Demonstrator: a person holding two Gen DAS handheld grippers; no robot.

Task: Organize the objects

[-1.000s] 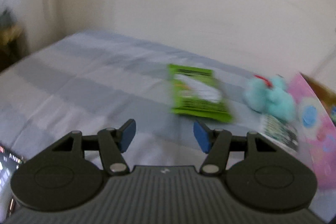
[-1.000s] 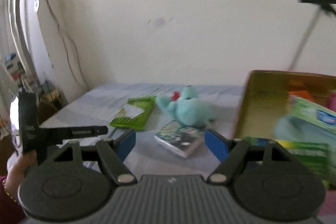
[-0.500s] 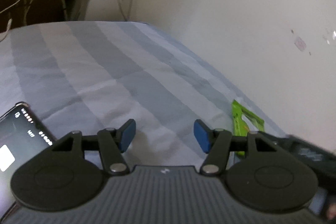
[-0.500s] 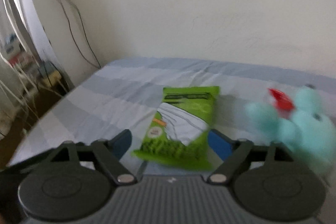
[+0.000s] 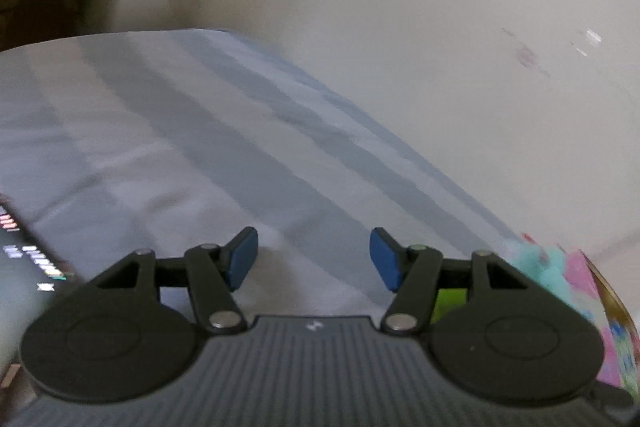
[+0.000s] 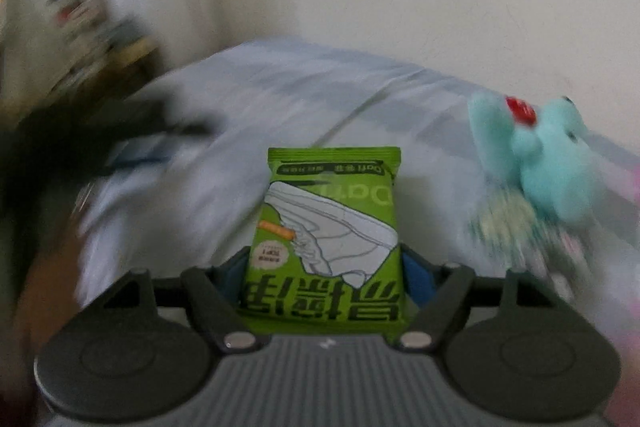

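Observation:
A green snack packet [image 6: 328, 231] lies on the striped bed sheet [image 6: 280, 115], its near end between the blue pads of my right gripper [image 6: 324, 273]. The jaws stand wide on either side of the packet and I see no squeeze on it. A teal plush toy [image 6: 544, 155] with a red tag lies to the right, partly over a blurred printed packet [image 6: 508, 223]. My left gripper [image 5: 314, 259] is open and empty above bare sheet [image 5: 200, 147]. A sliver of the green packet [image 5: 450, 303] and the plush [image 5: 548, 267] show behind its right finger.
A pink box [image 5: 600, 315] sits at the right edge of the left wrist view. A phone screen [image 5: 24, 255] lies at its left edge. The wall [image 5: 400, 7] runs along the bed's far side. A dark blurred shape [image 6: 80, 135] is at the left in the right wrist view.
My right gripper has moved forward onto the green packet, which now sits between its fingers. My left gripper's view has swung back right, bringing the plush and pink box into view.

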